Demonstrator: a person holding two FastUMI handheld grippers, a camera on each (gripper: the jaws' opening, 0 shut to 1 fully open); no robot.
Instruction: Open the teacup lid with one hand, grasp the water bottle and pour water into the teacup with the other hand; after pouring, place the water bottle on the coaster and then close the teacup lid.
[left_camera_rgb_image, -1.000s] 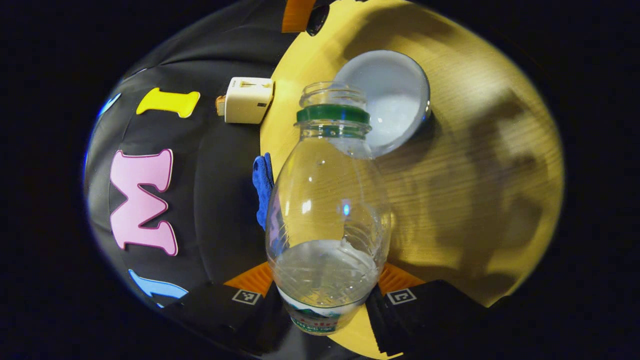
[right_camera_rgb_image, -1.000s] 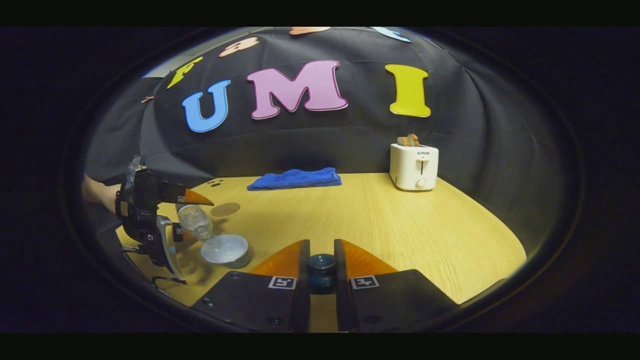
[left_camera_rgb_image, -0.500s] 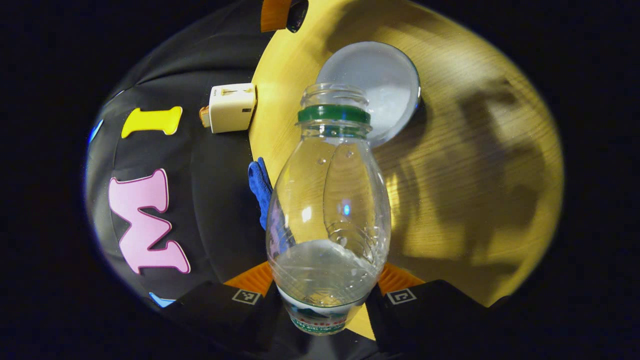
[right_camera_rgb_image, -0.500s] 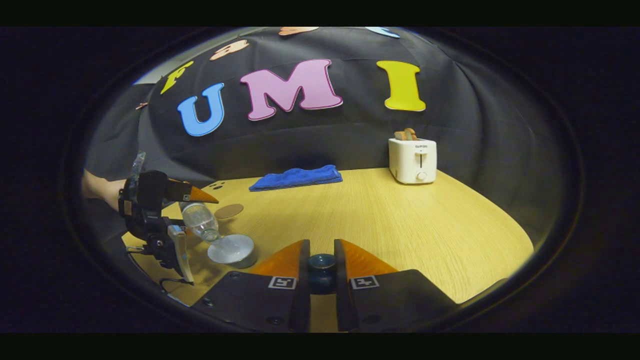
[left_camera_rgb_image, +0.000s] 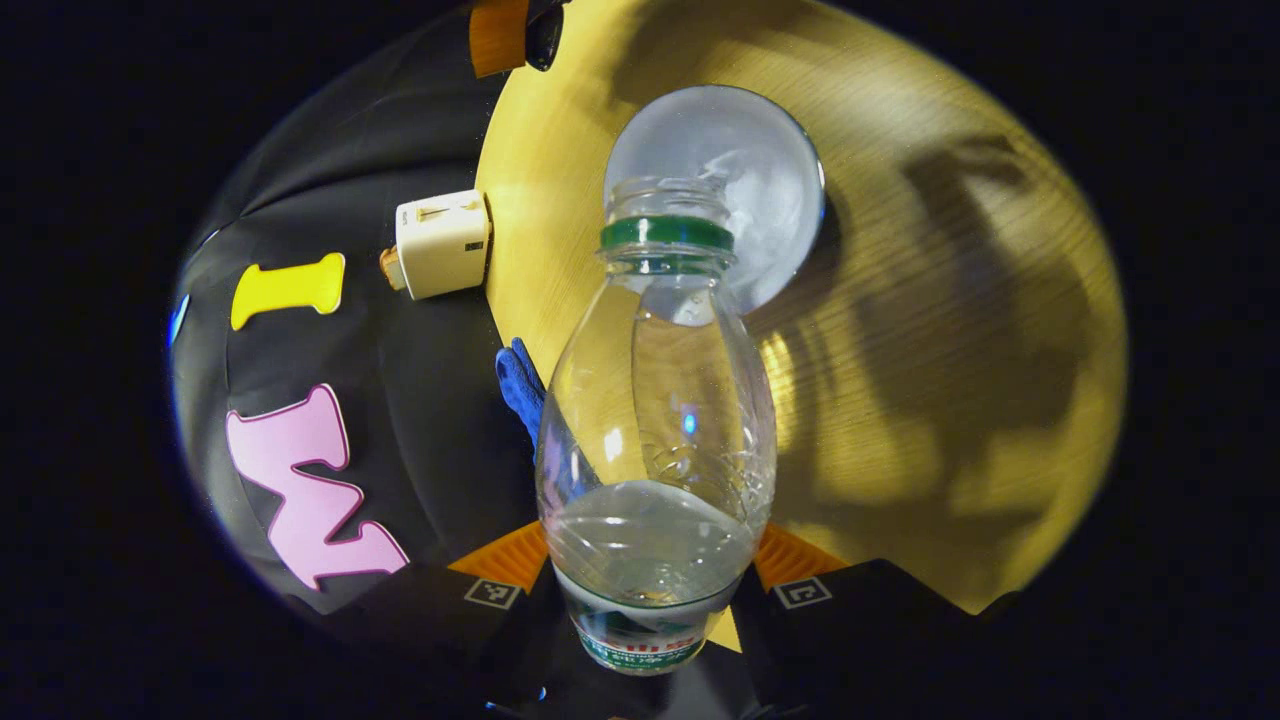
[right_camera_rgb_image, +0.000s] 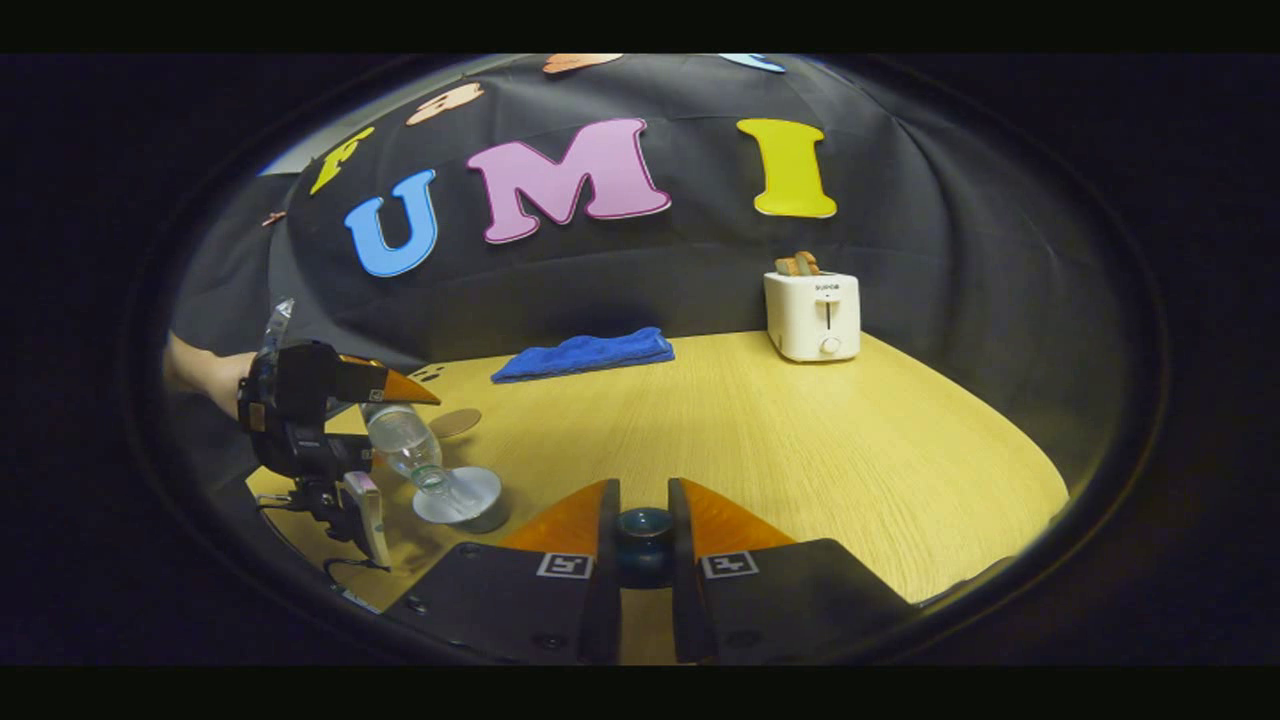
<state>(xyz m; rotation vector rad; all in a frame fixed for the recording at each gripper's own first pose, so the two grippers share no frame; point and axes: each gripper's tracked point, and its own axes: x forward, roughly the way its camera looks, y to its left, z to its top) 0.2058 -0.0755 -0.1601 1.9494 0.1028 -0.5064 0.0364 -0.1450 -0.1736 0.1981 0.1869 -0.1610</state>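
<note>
On the yellow table (right_camera_rgb_image: 800, 440), my left fingers (left_camera_rgb_image: 645, 590) clamp the light, crushable water bottle (left_camera_rgb_image: 655, 420) low, tipping over the teacup (left_camera_rgb_image: 740, 180); my right fingers (right_camera_rgb_image: 643, 535) pinch the lid (right_camera_rgb_image: 643, 525).

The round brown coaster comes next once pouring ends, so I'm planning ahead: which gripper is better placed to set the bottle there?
Left. The left gripper already holds the clear plastic water bottle over the white teacup, near the round brown coaster; the right gripper is shut on the dark teacup lid.

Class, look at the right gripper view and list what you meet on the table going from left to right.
Left gripper holding the water bottle → teacup → blue towel → toaster.
</note>
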